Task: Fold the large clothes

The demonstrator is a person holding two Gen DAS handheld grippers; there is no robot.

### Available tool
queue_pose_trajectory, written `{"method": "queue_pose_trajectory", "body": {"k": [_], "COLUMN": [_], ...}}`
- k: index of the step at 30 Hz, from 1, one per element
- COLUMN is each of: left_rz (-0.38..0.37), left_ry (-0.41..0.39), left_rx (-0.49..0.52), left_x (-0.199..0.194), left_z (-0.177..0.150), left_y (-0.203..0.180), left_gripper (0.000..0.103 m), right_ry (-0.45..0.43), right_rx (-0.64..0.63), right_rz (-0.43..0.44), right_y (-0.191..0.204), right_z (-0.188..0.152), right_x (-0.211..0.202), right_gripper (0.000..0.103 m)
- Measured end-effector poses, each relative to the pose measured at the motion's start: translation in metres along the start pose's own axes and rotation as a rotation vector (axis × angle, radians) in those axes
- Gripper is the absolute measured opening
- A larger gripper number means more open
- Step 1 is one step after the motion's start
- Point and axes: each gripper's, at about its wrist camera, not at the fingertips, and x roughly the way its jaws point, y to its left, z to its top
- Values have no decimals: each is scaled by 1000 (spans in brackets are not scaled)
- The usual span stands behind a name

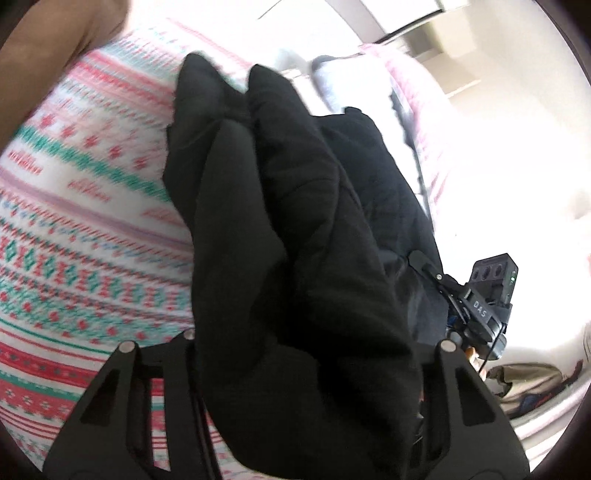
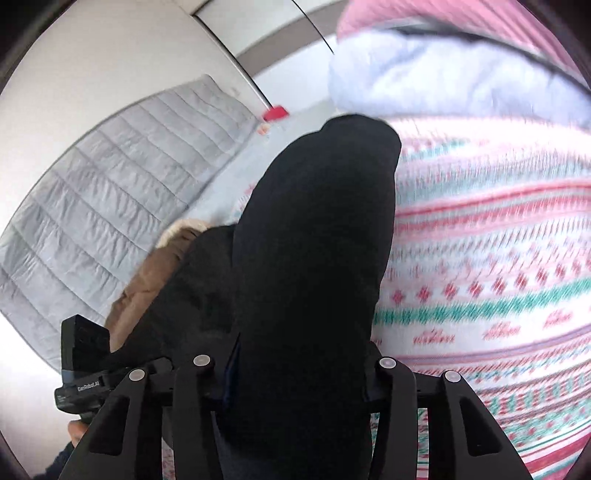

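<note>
A large black garment (image 1: 288, 258) hangs bunched between both grippers above a bed with a red, green and white patterned blanket (image 1: 85, 229). My left gripper (image 1: 295, 354) is shut on a thick fold of the black garment, which hides its fingertips. My right gripper (image 2: 295, 362) is shut on another fold of the same black garment (image 2: 314, 258), and the cloth drapes over its fingers. The right gripper's body shows in the left wrist view (image 1: 487, 310). The left gripper's body shows in the right wrist view (image 2: 83, 369).
The patterned blanket (image 2: 480, 277) covers the bed. A light blue-white garment (image 2: 424, 81) and pink cloth (image 2: 461, 22) lie at its far side. A grey quilted cover (image 2: 110, 177) and a brown fur-trimmed coat (image 2: 151, 280) lie left. A bag (image 1: 524, 384) sits on the floor.
</note>
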Motion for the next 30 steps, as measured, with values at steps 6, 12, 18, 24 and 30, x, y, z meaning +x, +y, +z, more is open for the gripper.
{"method": "queue_pose_trajectory", "body": {"k": [6,12,18,24,30], "left_rz": [-106,-233,-386,-470,-368], "left_ry": [-43,-52,6,100,300], "left_rx": [138,289,401,453,398], "left_x": [-2,23,82,173,288], "left_z": [-6,-28,-66,-107,-195], "left_y": [-74,-176,-295,-387,-379], "left_gripper": [50,50,51,51,56], "right_ry": [-91,-197,-282,-337,-176], "right_rx": [-41,-53,-84,3,234], "right_rz": [11,-33,-151,-244,-259], "right_y": [-16,-48,-98,-194,-346], "right_z": [9,19,28,22,-15], "right_x": [-76,-183,-323,-427,-413], "right_gripper": [46,46,46,46,59]}}
